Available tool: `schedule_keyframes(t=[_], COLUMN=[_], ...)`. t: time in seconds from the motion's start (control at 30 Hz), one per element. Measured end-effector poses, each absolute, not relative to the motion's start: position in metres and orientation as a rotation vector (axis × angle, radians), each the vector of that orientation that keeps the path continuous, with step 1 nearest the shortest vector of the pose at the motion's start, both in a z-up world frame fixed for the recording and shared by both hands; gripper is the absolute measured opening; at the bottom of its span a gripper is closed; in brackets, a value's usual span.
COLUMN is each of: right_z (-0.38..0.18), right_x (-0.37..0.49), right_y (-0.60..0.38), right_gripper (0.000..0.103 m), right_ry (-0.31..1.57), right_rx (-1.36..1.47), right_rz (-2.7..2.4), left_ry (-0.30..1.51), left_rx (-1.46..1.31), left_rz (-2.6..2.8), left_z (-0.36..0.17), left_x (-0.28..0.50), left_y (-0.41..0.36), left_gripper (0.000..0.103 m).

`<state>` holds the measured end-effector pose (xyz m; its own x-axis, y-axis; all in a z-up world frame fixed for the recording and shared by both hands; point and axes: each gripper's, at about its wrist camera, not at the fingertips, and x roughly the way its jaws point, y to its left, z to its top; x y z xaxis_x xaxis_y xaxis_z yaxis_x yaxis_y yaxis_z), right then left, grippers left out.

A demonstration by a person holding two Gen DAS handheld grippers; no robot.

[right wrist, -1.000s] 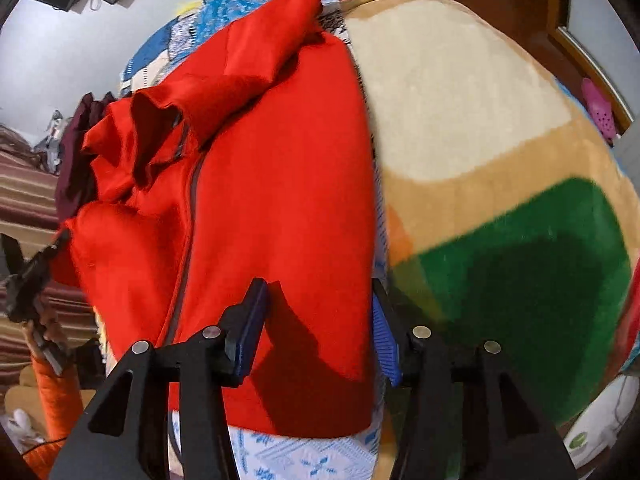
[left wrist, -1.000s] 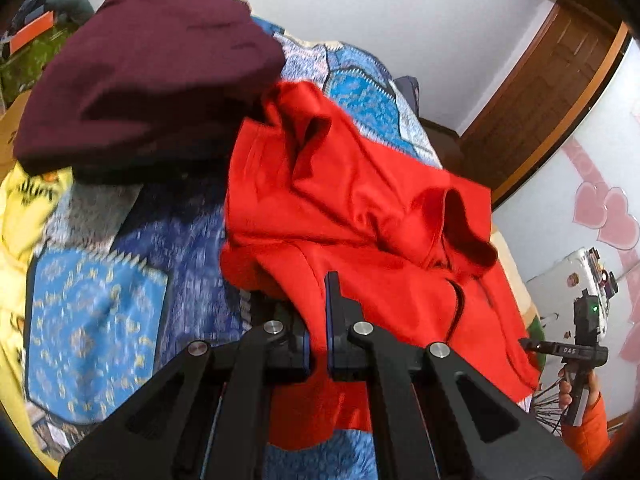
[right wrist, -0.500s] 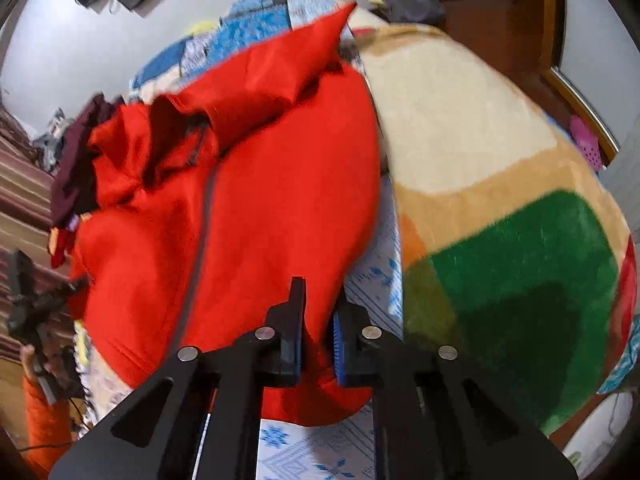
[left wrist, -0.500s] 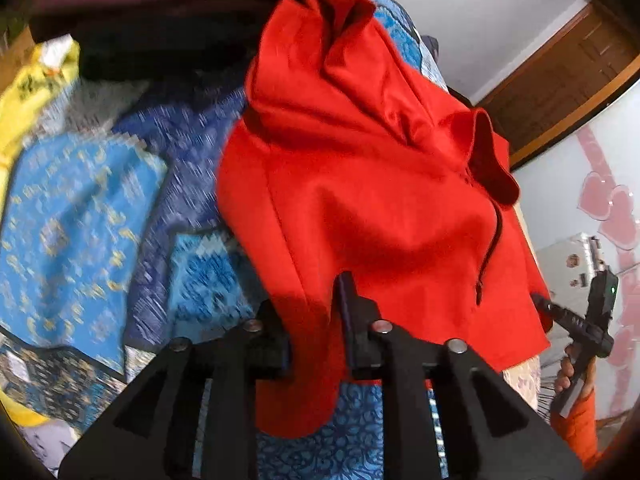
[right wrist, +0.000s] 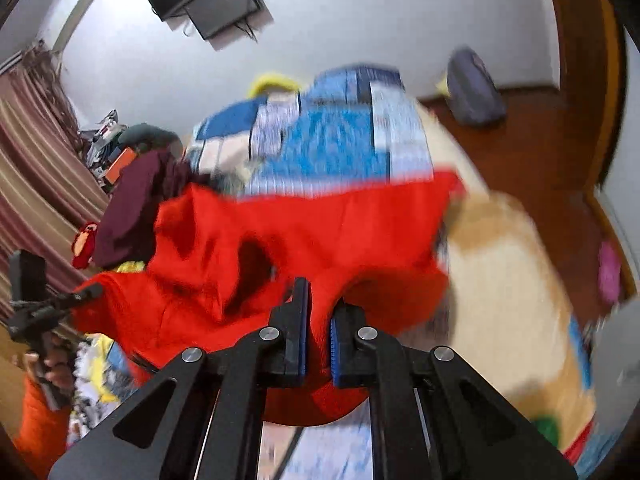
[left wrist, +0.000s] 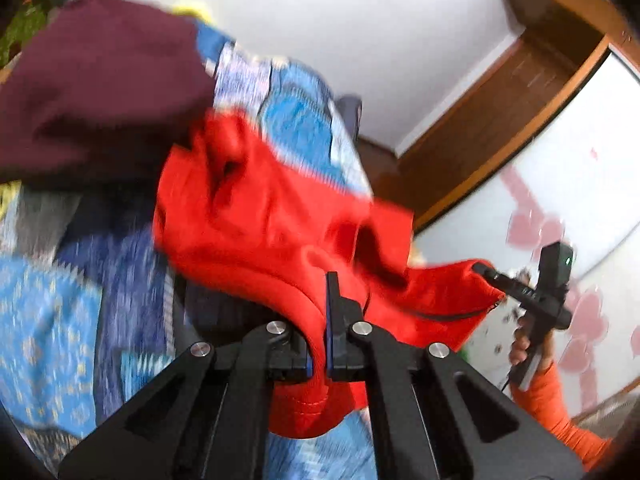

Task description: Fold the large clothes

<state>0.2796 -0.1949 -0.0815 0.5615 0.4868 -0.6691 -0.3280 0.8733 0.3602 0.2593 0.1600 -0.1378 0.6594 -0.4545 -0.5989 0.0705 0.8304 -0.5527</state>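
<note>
Garment: red jacket (left wrist: 272, 216) | pinched between both grippers' fingers (right wrist: 298, 332)

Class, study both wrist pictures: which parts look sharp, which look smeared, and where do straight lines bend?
Left wrist view: the left gripper is crisp, while the red jacket, maroon garment and blue bedspread are motion-smeared; the door frame bows. Right wrist view: the right gripper is sharp, the jacket and beige blanket streak, and dark corners ring the picture.

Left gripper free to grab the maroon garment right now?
Probably not. The left gripper is shut on the red jacket, which hangs between it and the maroon garment; it would need to let go first.
</note>
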Motion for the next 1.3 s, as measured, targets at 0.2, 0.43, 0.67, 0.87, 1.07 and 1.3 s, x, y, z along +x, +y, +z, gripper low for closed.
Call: schedule_keyframes(t=[0.2, 0.43, 0.67, 0.87, 1.07, 1.3], right_z=[-0.073, -0.134, -0.18, -0.154, -0.112, -0.105], right_x=[0.356, 0.433, 0.457, 0.45, 0.418, 0.38], right_y=[-0.193, -0.204, -0.217, -0.233, -0.228, -0.179], right_gripper=[0.007, 0.007, 0.015, 0.038, 0.04, 0.046], right_ry=[0.817, 0.929, 1.06, 1.062, 0.979, 0.946], right_rx=[0.215, 0.293, 0.333, 0.304, 0.147, 0.025], right_rz=[0.411, 0.322, 0.302, 0.255, 0.267, 0.401], left_ry=[0.723, 0.802, 0.891, 0.937, 0.877, 0.789], left_rx=[-0.486, -0.349, -0.367, -0.372, -0.304, -0.241], left_rz=[-0.17, 0.019, 0.033, -0.013, -0.017, -0.059], left_z=[-0.109, -0.162, -0.215, -0.206, -0.156, -0.124], left_x=[0.342, 0.43, 0.458, 0.456, 0.433, 0.398], left_y=[0.178, 0.178, 0.193, 0.191, 0.178, 0.159], left_gripper=[0.002, 0.003, 0.005, 0.03, 0.055, 0.07])
